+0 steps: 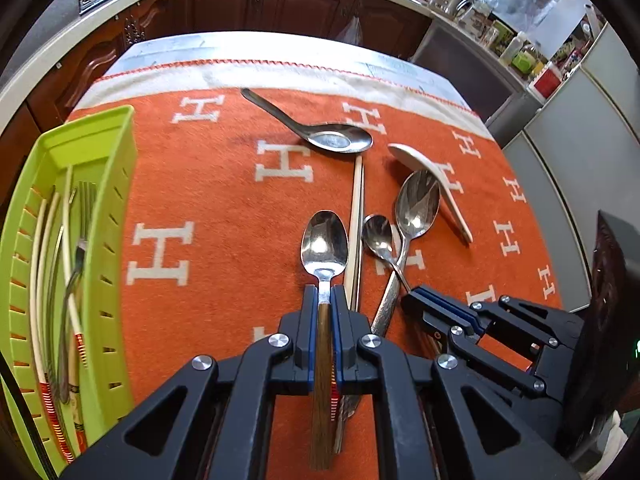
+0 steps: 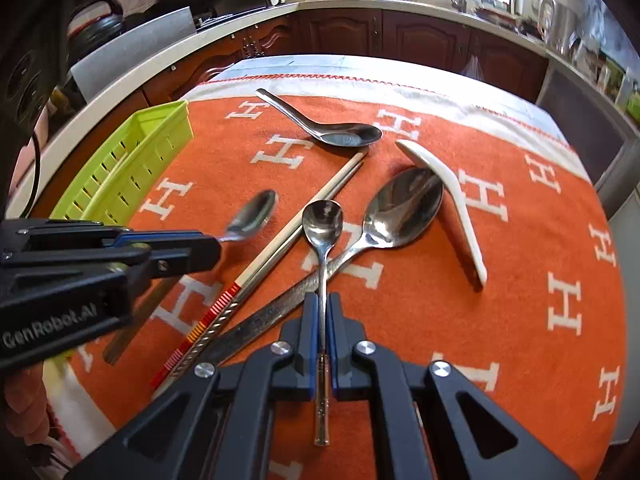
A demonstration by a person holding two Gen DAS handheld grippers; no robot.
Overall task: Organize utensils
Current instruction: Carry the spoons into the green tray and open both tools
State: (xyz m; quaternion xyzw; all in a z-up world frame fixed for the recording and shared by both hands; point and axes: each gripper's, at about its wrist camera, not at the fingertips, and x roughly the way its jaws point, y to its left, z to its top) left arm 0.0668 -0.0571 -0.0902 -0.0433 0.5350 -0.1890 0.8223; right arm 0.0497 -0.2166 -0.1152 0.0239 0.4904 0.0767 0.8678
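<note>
Covering the table: an orange woollen blanket (image 1: 224, 200) patterned with white H letters, dark wooden kitchen cabinets (image 1: 224, 8) standing beyond its far edge. Sitting at the blanket's left edge: a lime-green slotted plastic tray (image 1: 116, 216), long axis running away from the cameras, already holding white chopsticks and a fork.

Gripping, in the left gripper (image 1: 325, 300), a steel spoon with a brown wooden handle (image 1: 324, 240); pads clamped on the neck, bowl pointing forward, handle running back between the fingers. Lying to this claw's left, and nearer to it than to the other, the tray — probably a sideways carry, the spoon's axis already roughly parallel to the tray's.

Pinching, in the right gripper (image 2: 322, 312), a small steel teaspoon (image 2: 322, 220) by its thin stem, bowl forward, crossing over the handle of a large engraved steel spoon (image 2: 404, 208).

Remaining on the blanket right of the tray: a dark steel soup spoon (image 1: 340, 138), a white ceramic soup spoon (image 1: 424, 176) and a pair of pale chopsticks with red-striped ends (image 2: 288, 240).
</note>
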